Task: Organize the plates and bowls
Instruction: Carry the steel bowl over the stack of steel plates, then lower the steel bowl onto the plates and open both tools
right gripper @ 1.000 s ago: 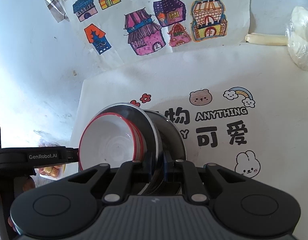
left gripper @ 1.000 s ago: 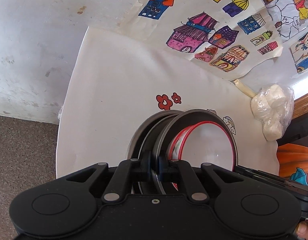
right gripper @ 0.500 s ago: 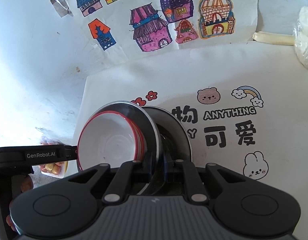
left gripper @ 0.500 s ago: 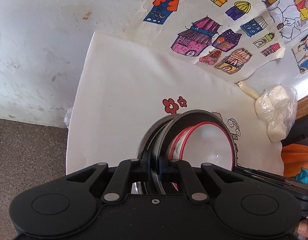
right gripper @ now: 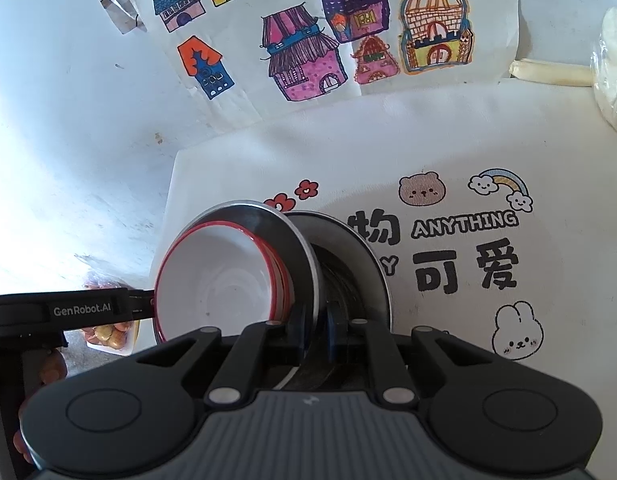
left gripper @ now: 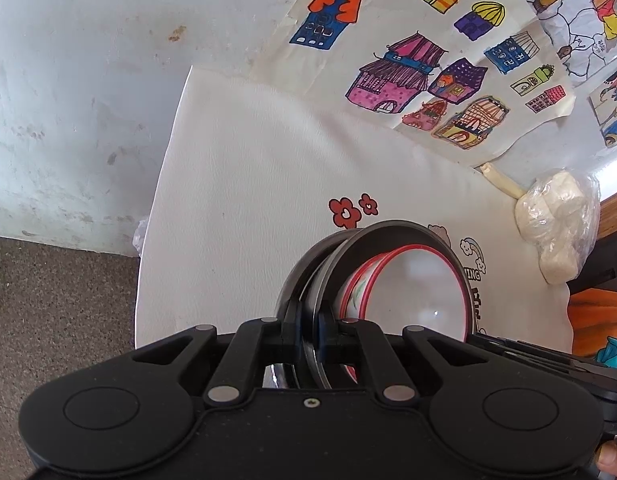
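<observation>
A: Start at the left. What's over there?

B: Brown floor [left gripper: 48,320] under a scuffed white wall [left gripper: 88,80]. Next to that, a white mat [left gripper: 248,200] spread on the counter [right gripper: 68,140], printed with red flowers, a bear, a rainbow and a rabbit.

A: And the left claw [left gripper: 308,332]?

B: Clamped narrow on the rim of a steel plate [left gripper: 404,232], which stands tilted on edge over the mat. Another metal dish [left gripper: 308,256] sits right behind it; I cannot tell whether the pads catch that one too.

A: Where are the bowls?

B: Red-rimmed white bowls [left gripper: 412,288] are nested against the plate's face, open toward the right in the left view. Two rims show at least.

A: The right claw [right gripper: 314,336]?

B: Also pinched shut on the plate's edge, from the opposite side. In its view the bowls open leftward, and the left claw's arm reaches in beside them, marked GenRobot.AI.

A: Further right?

B: Paper sheets [right gripper: 348,40] with coloured house drawings lie beyond the mat, then a pale stick [left gripper: 502,182] and a plastic bag [left gripper: 556,224] of white lumps at the far right edge.
</observation>
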Action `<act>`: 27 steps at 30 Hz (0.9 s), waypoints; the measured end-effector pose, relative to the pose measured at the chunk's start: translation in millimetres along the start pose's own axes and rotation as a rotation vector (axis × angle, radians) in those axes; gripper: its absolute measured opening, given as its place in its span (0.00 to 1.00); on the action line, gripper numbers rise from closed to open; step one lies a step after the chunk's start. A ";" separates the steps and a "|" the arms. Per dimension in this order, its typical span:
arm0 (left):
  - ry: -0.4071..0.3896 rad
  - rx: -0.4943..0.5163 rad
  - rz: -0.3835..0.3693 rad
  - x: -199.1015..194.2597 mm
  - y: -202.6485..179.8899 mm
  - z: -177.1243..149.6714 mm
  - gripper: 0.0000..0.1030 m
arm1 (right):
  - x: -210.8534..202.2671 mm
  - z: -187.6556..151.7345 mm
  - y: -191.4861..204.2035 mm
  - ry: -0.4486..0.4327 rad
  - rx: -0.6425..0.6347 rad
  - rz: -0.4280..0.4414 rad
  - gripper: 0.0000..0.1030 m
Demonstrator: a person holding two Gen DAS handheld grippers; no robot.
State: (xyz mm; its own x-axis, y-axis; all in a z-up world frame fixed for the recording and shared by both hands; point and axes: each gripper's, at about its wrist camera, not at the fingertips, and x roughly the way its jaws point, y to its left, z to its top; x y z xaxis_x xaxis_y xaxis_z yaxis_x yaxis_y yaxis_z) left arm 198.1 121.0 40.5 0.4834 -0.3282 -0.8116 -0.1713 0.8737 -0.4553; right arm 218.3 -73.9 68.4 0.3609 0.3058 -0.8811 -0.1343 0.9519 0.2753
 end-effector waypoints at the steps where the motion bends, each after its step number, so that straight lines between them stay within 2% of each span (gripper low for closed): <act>1: 0.001 -0.002 -0.001 -0.1 0.4 0.5 0.05 | 0.1 0.1 -0.2 0.000 0.000 0.001 0.13; 27: -0.006 -0.002 0.009 0.8 -1.5 0.8 0.06 | -0.3 1.1 -2.7 -0.009 0.005 0.000 0.13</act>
State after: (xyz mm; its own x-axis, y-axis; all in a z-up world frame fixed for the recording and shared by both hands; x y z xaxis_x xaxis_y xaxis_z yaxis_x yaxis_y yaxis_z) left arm 199.5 119.7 40.8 0.4867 -0.3185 -0.8135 -0.1768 0.8760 -0.4488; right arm 219.6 -76.6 68.4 0.3693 0.3061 -0.8775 -0.1296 0.9519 0.2775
